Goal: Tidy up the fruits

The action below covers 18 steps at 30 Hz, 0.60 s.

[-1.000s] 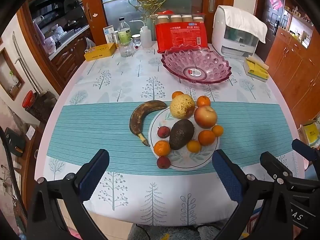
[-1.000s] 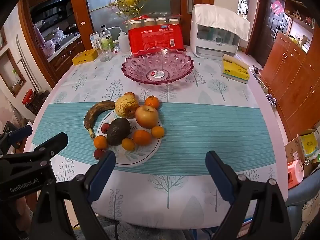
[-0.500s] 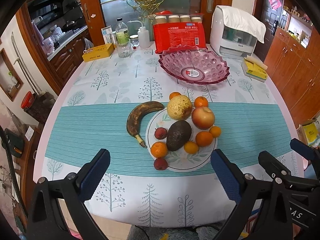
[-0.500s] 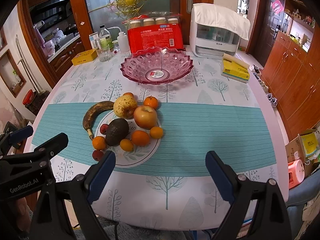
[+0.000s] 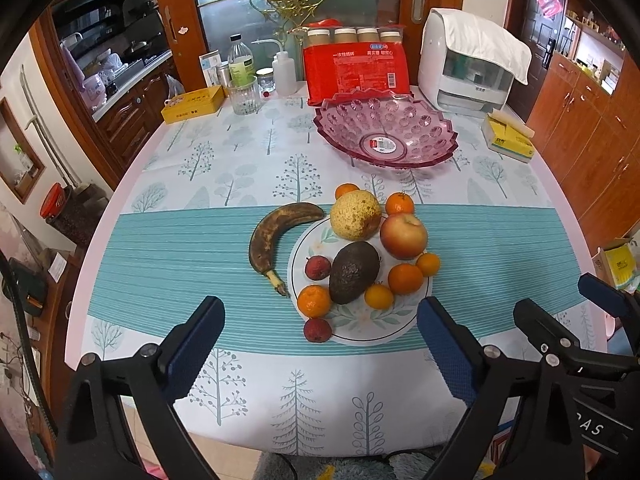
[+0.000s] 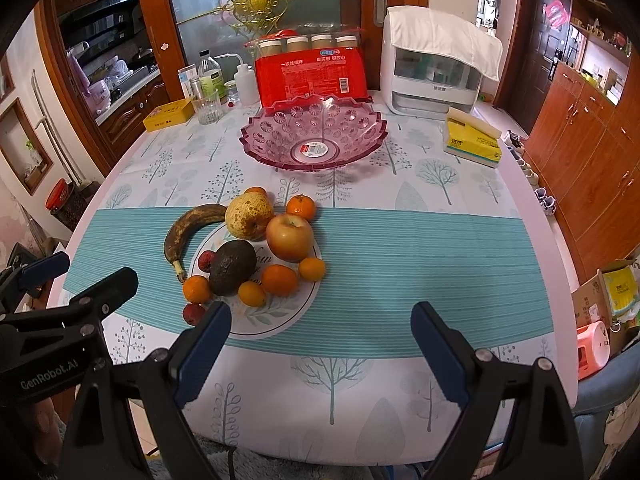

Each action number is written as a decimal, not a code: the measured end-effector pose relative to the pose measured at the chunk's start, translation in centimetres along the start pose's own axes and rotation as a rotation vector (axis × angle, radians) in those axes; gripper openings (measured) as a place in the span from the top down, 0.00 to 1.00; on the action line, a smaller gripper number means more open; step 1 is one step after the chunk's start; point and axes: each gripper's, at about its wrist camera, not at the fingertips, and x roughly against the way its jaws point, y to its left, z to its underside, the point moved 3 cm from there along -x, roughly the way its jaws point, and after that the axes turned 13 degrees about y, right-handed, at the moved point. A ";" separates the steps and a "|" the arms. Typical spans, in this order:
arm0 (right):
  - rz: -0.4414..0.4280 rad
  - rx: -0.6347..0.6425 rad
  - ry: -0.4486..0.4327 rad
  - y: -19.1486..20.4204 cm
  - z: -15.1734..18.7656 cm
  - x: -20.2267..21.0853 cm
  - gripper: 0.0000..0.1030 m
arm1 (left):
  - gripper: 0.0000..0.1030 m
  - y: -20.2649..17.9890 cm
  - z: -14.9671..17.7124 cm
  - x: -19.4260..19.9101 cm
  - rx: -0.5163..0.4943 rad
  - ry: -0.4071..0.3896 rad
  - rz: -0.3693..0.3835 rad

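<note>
A white plate [image 5: 404, 330] [image 6: 276, 320] mid-table holds an avocado [image 5: 353, 272] [image 6: 232, 267], an apple [image 5: 403, 236] [image 6: 289, 237], a yellow pear [image 5: 355, 215] [image 6: 249, 215], several small oranges and two red lychees. A browned banana [image 5: 276, 236] [image 6: 187, 230] lies left of the plate. Behind them stands an empty pink glass bowl [image 5: 386, 136] [image 6: 314, 138]. My left gripper [image 5: 320, 340] hovers open over the near table edge, just short of the plate. My right gripper [image 6: 320, 344] is open too, to the right of the fruit; neither holds anything.
Along the table's far edge stand a red pack of paper cups [image 5: 356, 68], bottles and a glass [image 5: 244, 96], a yellow tin [image 5: 192, 104], a white appliance [image 5: 472, 68] and a yellow tissue pack [image 5: 508, 140]. Wooden cabinets run along the right.
Both grippers have drifted slightly forward and left; the fruit sits a little lower-left in each view. Jaws stayed open and nothing on the table moved.
</note>
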 end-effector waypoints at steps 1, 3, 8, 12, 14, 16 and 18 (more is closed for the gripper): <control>0.000 -0.001 0.001 0.0 0.0 0.0 0.10 | 0.07 0.1 0.0 -0.1 0.001 0.003 0.003; -0.002 -0.001 0.001 0.0 0.0 0.0 0.11 | 0.07 0.2 0.0 -0.3 0.002 0.006 0.006; 0.000 0.000 0.000 0.0 -0.1 0.0 0.11 | 0.07 0.3 0.0 -0.3 0.003 0.005 0.007; -0.001 -0.001 0.002 -0.1 -0.1 0.0 0.11 | 0.07 0.3 0.0 -0.3 0.003 0.006 0.007; -0.001 0.000 0.002 -0.1 -0.1 0.0 0.11 | 0.07 0.3 0.0 -0.3 0.002 0.005 0.006; -0.001 -0.001 0.002 0.2 -0.2 0.4 0.11 | 0.07 0.3 0.0 -0.3 0.001 0.006 0.007; -0.001 -0.001 0.001 0.4 -0.4 0.8 0.10 | 0.07 0.3 0.0 -0.4 0.001 0.006 0.007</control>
